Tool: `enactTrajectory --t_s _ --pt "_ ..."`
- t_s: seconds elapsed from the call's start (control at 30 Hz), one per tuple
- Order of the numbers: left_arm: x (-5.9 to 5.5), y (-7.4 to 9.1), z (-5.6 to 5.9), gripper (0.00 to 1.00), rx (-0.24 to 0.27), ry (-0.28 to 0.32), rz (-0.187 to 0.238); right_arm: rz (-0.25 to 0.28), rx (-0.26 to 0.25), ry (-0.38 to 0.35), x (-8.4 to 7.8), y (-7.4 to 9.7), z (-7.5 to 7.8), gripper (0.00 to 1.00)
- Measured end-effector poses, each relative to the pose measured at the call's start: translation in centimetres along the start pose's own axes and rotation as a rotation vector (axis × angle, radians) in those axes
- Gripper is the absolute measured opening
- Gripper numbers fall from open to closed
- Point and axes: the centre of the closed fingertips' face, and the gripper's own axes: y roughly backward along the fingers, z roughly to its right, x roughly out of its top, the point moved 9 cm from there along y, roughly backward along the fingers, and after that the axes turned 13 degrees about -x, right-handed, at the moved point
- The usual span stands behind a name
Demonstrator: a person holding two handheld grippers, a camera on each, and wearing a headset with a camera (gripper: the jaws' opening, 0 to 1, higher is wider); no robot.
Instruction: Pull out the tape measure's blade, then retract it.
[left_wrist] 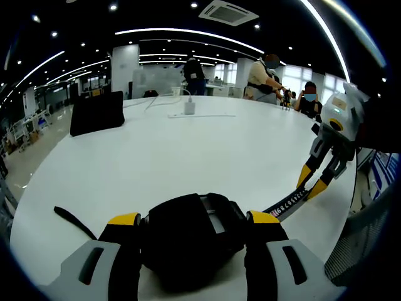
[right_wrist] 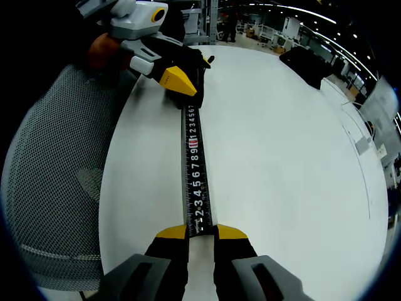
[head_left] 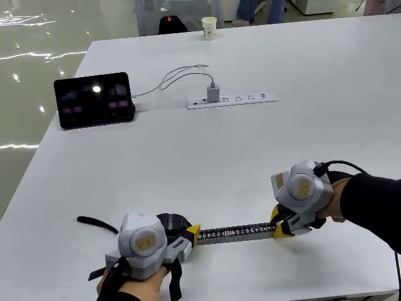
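Note:
The black tape measure case (head_left: 175, 226) lies near the white table's front edge, and my left gripper (head_left: 188, 237) is shut on it; in the left gripper view the case (left_wrist: 191, 235) sits between the yellow-tipped fingers (left_wrist: 124, 220). Its black blade (head_left: 235, 232) with white numbers runs out to the right. My right gripper (head_left: 282, 227) is shut on the blade's end. The right gripper view looks along the blade (right_wrist: 195, 166) back to the case (right_wrist: 188, 63), with the right gripper (right_wrist: 201, 233) pinching the tip. A black wrist strap (head_left: 94, 222) trails left of the case.
A dark tablet (head_left: 94, 99) stands at the back left. A white power strip (head_left: 232, 99) with a plugged charger and cable lies mid-table, and a paper cup (head_left: 208, 27) sits at the far edge. A grey mesh chair (right_wrist: 56, 188) is beside the table. People stand in the background (left_wrist: 263, 72).

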Motion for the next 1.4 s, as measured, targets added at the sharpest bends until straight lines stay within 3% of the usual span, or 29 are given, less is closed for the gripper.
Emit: enactTrajectory --t_s 0.6,1.4 --pt "0.0 0.0 0.0 0.62 0.001 -0.002 -0.001 0.033 0.003 -0.009 0.5 -0.3 -0.3 0.11" --pt "0.1 0.1 0.1 0.62 -0.001 -0.004 -0.008 0.007 0.000 0.005 1.5 -0.6 -0.4 0.11"
